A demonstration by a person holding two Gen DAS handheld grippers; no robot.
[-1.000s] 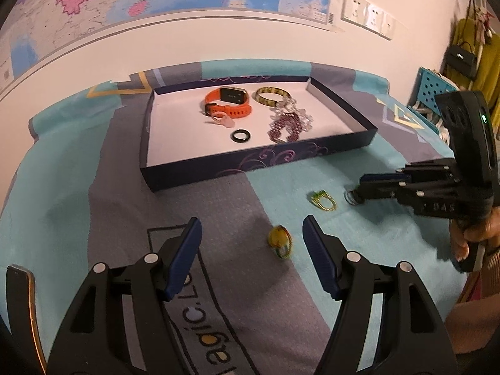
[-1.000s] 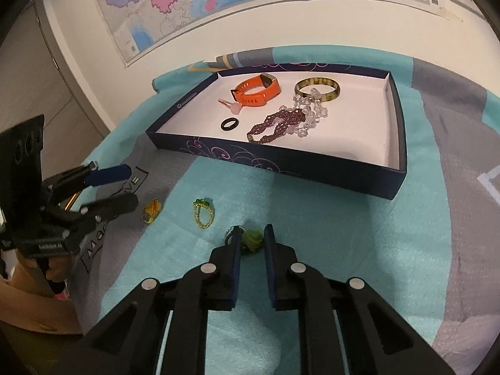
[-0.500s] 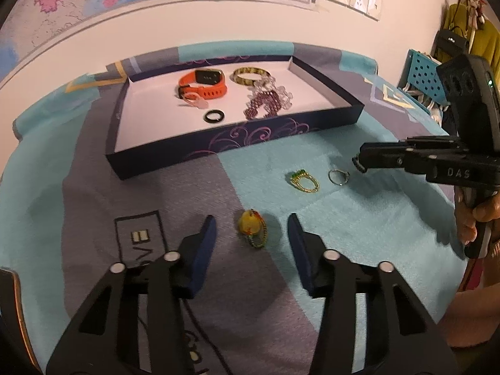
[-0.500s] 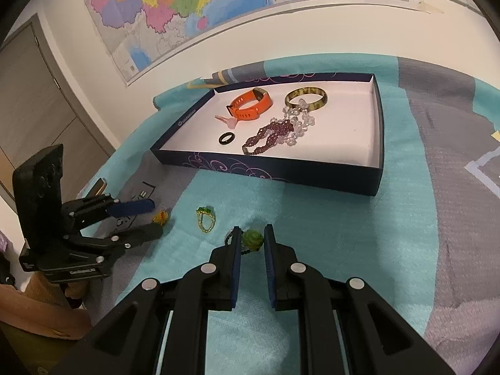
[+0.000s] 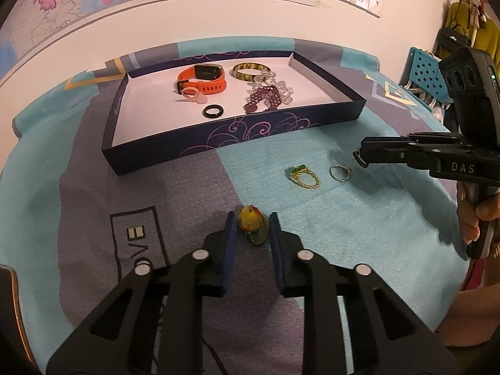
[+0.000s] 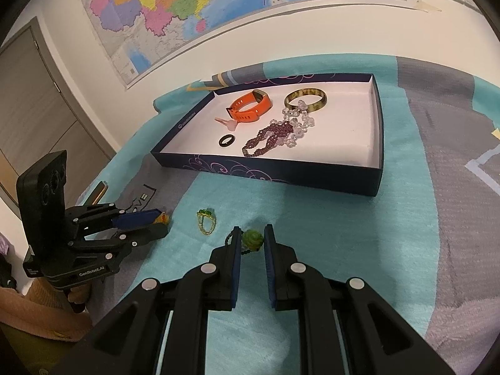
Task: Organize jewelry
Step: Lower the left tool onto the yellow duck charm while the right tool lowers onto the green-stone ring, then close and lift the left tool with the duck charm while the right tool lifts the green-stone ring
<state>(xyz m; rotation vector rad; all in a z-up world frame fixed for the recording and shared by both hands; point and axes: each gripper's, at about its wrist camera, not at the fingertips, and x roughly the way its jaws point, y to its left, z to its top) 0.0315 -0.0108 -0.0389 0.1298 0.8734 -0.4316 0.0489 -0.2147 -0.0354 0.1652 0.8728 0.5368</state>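
Observation:
A yellow-bead ring (image 5: 250, 222) lies on the cloth between the fingers of my left gripper (image 5: 252, 220). Its jaws are closing, with a thin gap still showing on each side of the ring. My right gripper (image 6: 252, 240) is shut on a green-bead ring (image 6: 252, 240) and holds it just above the cloth. From the left wrist view the right gripper (image 5: 359, 156) hangs over a silver ring (image 5: 340, 173). A gold ring with a green stone (image 5: 303, 178) (image 6: 206, 222) lies between the two grippers. The navy tray (image 5: 234, 134) (image 6: 265, 172) sits beyond.
The tray holds an orange watch (image 5: 201, 79), a bangle (image 5: 250, 71), purple beads (image 5: 262, 98), a black ring (image 5: 213, 111) and a pink ring (image 5: 191, 93). A flat device (image 6: 98, 192) lies at the cloth's left edge. A blue crate (image 5: 428, 78) stands at the right.
The left jaws have narrowed from wide apart to close around the yellow-bead ring. The right gripper, still shut on the green-bead ring, has risen off the cloth, uncovering the silver ring.

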